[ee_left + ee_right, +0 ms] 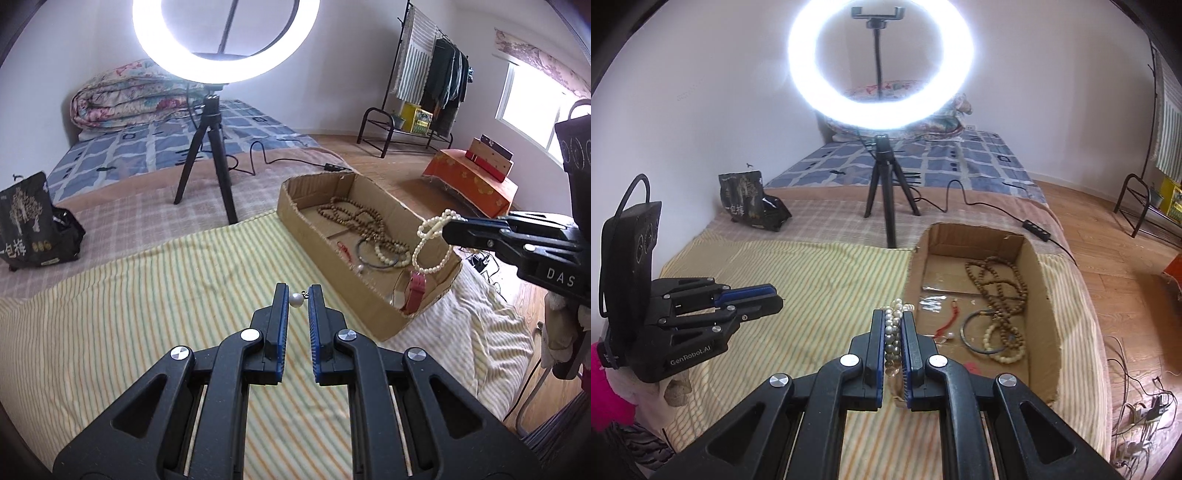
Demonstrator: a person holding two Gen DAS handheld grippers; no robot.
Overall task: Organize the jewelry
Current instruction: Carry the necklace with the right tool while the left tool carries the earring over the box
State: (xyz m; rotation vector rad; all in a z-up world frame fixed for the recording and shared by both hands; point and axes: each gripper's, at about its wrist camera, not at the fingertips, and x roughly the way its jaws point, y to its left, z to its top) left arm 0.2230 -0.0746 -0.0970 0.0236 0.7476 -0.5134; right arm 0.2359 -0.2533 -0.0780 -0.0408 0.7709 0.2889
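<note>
Two grippers hang above the striped bedcover — the left gripper pinches a pearl earring, the right gripper clamps a pearl bracelet whose loops dangle over the cardboard box of beads and bangles.

A white pearl strand hung looped from the right tongs. A single pearl drop sat between the left tongs. At two o'clock, a cardboard tray held brown wooden beads, a dark bangle and a pink watch.
</note>
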